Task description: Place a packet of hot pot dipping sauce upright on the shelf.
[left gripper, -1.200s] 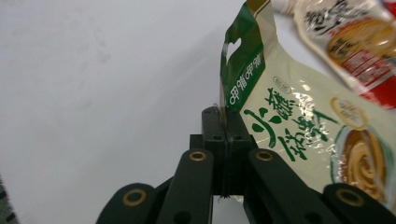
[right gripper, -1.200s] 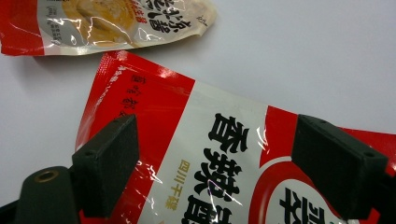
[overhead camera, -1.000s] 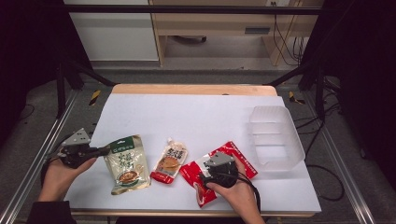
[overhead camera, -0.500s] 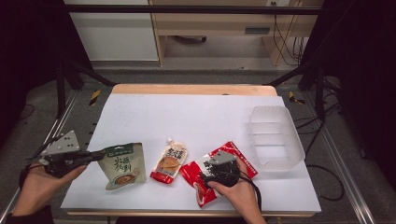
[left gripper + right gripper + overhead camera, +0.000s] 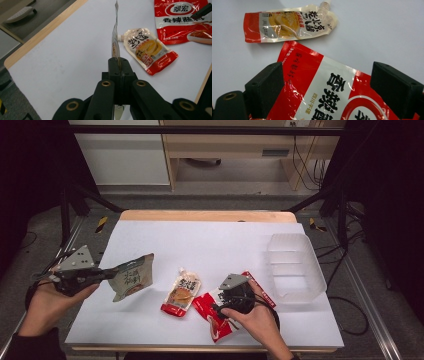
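Now the green-grey pouch (image 5: 131, 276) hangs in the air, and the clear bin (image 5: 295, 266) has nothing in it.

From above, the left gripper (image 5: 107, 273) pinches that pouch by its edge, clear of the table (image 5: 220, 240). Along the left gripper's jaws, they clamp tight on the thin pouch (image 5: 115, 37). In the right gripper view, wide-apart jaws straddle the red packet (image 5: 332, 92); the spouted pouch (image 5: 289, 23) waits beside it. All three are yet to be binned, I'd say.

This looks like a lab room set up for filming. A white table (image 5: 210, 245) stands inside a black metal frame (image 5: 200, 129), with dark curtains at both sides. Cables (image 5: 305, 155) hang near a wooden desk (image 5: 230, 145) behind it, on grey floor.
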Demonstrator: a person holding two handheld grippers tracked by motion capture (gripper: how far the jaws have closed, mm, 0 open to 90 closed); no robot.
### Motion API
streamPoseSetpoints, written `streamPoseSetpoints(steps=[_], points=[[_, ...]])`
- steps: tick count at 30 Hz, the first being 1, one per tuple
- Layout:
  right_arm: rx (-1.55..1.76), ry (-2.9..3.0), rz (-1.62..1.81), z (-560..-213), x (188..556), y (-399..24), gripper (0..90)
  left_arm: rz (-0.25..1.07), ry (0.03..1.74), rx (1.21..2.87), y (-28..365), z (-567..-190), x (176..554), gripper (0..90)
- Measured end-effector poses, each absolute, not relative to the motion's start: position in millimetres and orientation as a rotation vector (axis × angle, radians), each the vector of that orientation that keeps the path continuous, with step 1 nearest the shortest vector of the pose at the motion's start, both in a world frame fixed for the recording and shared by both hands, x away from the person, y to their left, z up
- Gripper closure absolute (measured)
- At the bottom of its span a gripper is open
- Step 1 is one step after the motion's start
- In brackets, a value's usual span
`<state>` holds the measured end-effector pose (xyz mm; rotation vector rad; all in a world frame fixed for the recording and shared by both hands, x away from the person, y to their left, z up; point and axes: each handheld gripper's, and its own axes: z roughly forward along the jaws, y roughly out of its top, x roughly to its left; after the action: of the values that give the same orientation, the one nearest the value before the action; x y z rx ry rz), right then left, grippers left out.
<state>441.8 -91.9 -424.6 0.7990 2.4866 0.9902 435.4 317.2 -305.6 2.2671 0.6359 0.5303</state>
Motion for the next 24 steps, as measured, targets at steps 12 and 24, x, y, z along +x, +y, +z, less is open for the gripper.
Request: streamPoseSetpoints(steps=[12,24], points=[[0.646,2.565,0.869,-392.2,447.2,-94.8,18.3,0.529,0.522,2.28,272.0,-281.1,446.5,90.0],[0.61,2.582,0.804,-369.0,455.1,-96.7,12.1,0.515,0.425,2.326,222.8,-273.9,456.8,90.0]])
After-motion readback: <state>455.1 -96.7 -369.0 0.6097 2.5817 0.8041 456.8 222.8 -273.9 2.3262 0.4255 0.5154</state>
